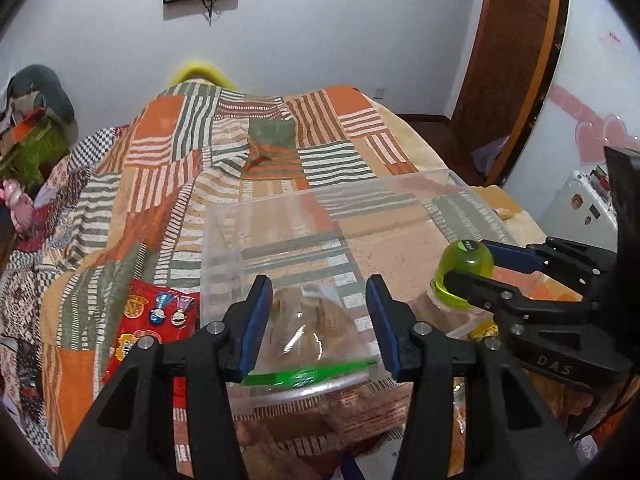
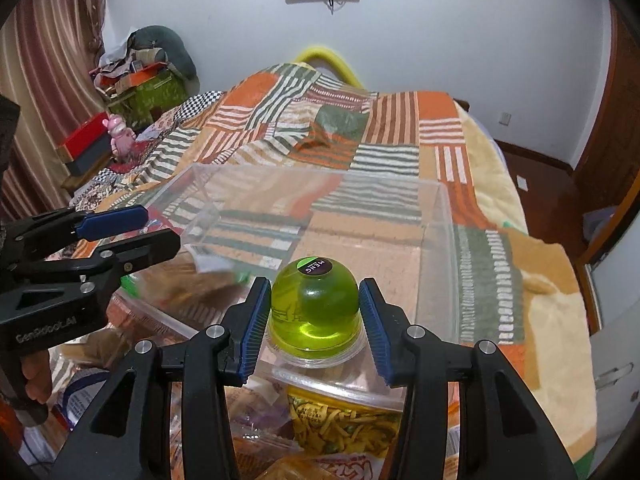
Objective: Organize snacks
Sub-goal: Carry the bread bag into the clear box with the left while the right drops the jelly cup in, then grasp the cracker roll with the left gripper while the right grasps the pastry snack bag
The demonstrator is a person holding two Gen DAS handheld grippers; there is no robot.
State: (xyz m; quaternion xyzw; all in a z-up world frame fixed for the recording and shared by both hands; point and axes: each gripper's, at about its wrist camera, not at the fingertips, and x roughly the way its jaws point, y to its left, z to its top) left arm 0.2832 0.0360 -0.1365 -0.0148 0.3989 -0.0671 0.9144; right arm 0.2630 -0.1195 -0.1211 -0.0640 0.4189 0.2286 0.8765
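Observation:
A clear plastic bin (image 1: 360,188) (image 2: 320,172) stands on the quilted bed. My left gripper (image 1: 320,316) (image 2: 160,232) hovers over the bin's near left corner. A clear bag of brown snacks (image 1: 312,320) (image 2: 208,280) with a green seal sits between its blue pads. The bag is blurred while the fingers are sharp, and a thin gap shows at the right pad. My right gripper (image 2: 316,316) (image 1: 466,260) is shut on a green dome-shaped jelly cup (image 2: 314,304) (image 1: 474,262), held upright above the bin's near rim.
A red snack packet (image 1: 160,320) lies on the quilt left of the bin. A yellow snack tub (image 2: 340,416) and several packets (image 2: 280,448) lie below the grippers. Clutter (image 2: 140,76) is piled at the far left. A door (image 1: 516,60) stands at the right.

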